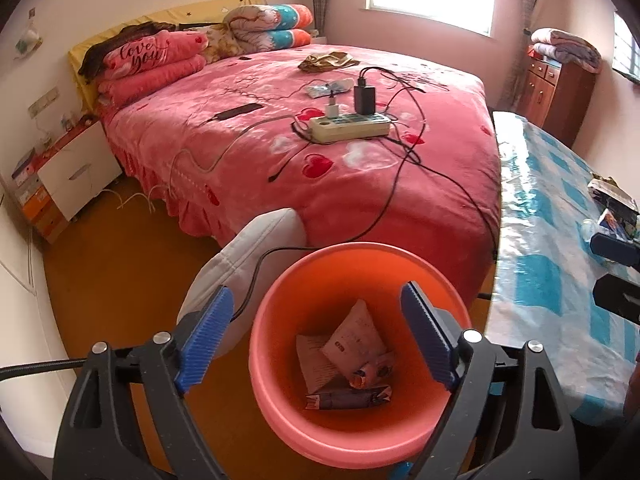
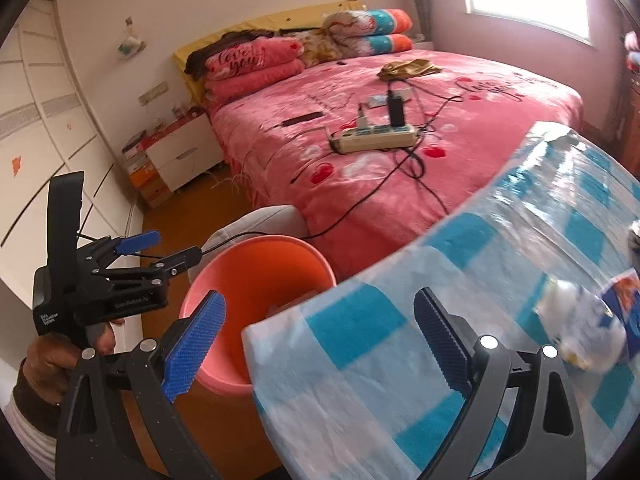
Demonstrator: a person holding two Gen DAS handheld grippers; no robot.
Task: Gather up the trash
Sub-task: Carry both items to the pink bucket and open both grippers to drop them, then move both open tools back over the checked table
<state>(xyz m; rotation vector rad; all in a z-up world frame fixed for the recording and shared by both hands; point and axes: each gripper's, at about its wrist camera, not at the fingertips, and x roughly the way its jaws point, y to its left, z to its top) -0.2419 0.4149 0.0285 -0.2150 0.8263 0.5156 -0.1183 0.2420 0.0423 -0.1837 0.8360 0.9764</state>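
An orange bin stands on the floor beside the table; it also shows in the right wrist view. Several wrappers lie inside it. My left gripper is open and empty, right above the bin's mouth; it also shows in the right wrist view. My right gripper is open and empty over the table's corner; part of it shows in the left wrist view. A crumpled white wrapper and a blue packet lie on the table to its right. More trash shows at the table's far side.
The table has a blue and white checked cloth. A pink bed with a power strip and cables is behind the bin. A white cushioned seat touches the bin's left side. A white nightstand stands far left.
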